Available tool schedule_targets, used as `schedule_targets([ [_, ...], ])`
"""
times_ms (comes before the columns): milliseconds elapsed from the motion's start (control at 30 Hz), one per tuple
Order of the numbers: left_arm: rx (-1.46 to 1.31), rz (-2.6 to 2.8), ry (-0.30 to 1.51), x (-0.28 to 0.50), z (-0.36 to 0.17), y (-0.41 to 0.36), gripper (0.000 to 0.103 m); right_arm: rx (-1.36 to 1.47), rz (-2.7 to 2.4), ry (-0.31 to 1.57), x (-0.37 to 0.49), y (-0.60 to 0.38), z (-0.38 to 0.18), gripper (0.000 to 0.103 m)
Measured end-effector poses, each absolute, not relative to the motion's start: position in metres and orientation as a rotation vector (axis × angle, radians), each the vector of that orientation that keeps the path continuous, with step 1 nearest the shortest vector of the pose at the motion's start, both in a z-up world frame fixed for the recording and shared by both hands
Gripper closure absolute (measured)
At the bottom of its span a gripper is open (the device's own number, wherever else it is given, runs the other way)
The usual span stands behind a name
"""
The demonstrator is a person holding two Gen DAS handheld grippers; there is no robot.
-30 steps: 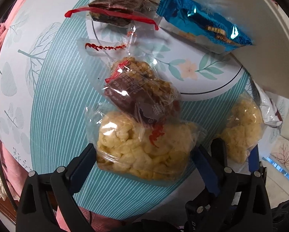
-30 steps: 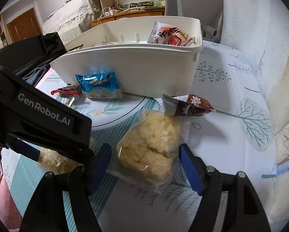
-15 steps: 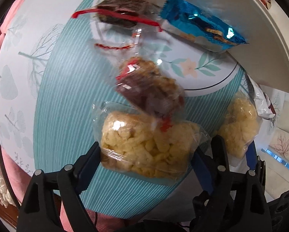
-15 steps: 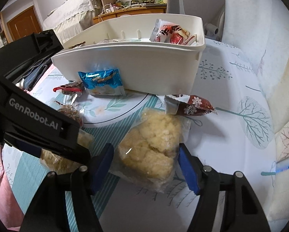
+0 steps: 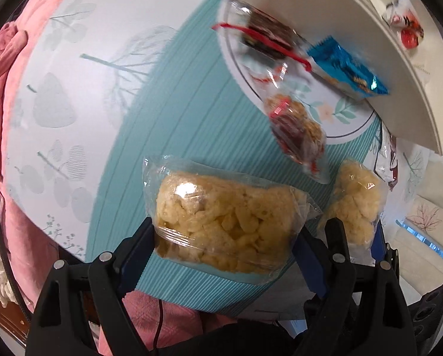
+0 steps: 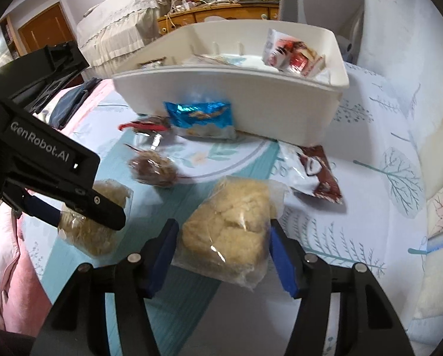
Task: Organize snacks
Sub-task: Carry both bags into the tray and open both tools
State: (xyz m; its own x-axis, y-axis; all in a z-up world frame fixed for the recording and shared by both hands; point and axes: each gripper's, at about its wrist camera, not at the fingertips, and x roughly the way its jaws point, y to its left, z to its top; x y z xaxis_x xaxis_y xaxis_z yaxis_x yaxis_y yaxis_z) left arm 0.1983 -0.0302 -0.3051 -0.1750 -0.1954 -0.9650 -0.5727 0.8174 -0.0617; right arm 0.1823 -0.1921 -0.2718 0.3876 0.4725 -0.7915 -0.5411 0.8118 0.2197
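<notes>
Snacks in clear bags: one yellow puffed-snack bag (image 5: 224, 222) sits clamped between the blue pads of the left hand-held gripper (image 5: 224, 246), a second such bag (image 6: 230, 231) likewise pinched in the right hand-held gripper (image 6: 221, 252); both jaws stand partly closed against the plastic. Left wrist view alone shows pink bedding (image 5: 1, 89) beyond the cloth's left edge. Right wrist view alone shows the white bin's (image 6: 251, 101) interior, holding a red-and-white packet (image 6: 292, 56), and a brown-and-white wrapper (image 6: 316, 175) ahead-right of the right hand-held gripper. Ahead of both lie a dark-filled clear bag (image 6: 154, 170), a red-striped packet (image 6: 145, 125) and a blue foil packet (image 6: 203, 118) against the bin wall. Worktop cloth (image 5: 73, 103): white with teal leaf print. Behind the bin: wooden drawers (image 6: 218, 14), a lace-covered surface (image 6: 114, 29), a door (image 6: 46, 29).
</notes>
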Motion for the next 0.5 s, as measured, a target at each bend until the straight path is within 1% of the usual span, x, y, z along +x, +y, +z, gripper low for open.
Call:
schedule_targets([
  [333, -0.618, 0.360, 1.680, 0.199, -0.254, 0.017, 0.017, -0.088, 0.705, 0.910, 0.178, -0.172, -0.230, 0.043],
  [500, -0.579, 0.323, 1.643, 0.210, -0.224, 0.037, 0.017, -0.080, 0.714, 0.865, 0.177, -0.159, -0.207, 0.043],
])
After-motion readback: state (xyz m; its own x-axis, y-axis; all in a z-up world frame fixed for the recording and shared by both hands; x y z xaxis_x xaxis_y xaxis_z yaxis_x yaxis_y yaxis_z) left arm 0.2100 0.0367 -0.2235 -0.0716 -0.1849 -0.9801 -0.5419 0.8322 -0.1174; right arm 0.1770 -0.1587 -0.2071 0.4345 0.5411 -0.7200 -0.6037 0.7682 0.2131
